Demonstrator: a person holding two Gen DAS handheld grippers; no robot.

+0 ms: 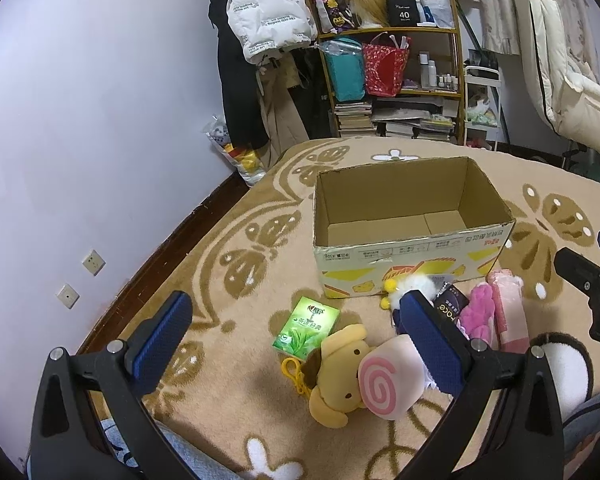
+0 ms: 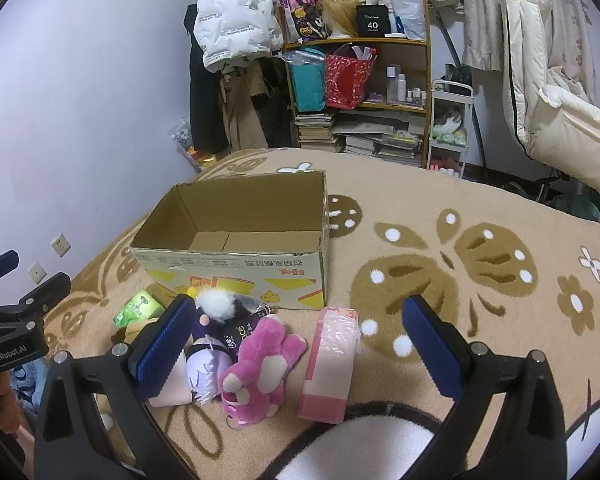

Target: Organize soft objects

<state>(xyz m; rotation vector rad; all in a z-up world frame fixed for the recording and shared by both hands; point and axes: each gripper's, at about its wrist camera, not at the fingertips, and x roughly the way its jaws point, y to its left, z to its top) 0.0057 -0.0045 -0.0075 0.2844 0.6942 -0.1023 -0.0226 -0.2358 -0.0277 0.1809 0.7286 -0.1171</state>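
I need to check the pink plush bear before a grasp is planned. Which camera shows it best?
The right wrist view: the pink plush bear lies whole and unobstructed beside the pink package. In the left wrist view only part of it shows, behind the left gripper finger.

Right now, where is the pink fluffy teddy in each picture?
Left wrist view: the pink teddy lies at the right, mostly hidden behind the left gripper's right finger, beside the pink packet.
Right wrist view: it lies low in the middle, between a purple-white plush and the pink packet.
Shared landmark: the open cardboard box just behind it.
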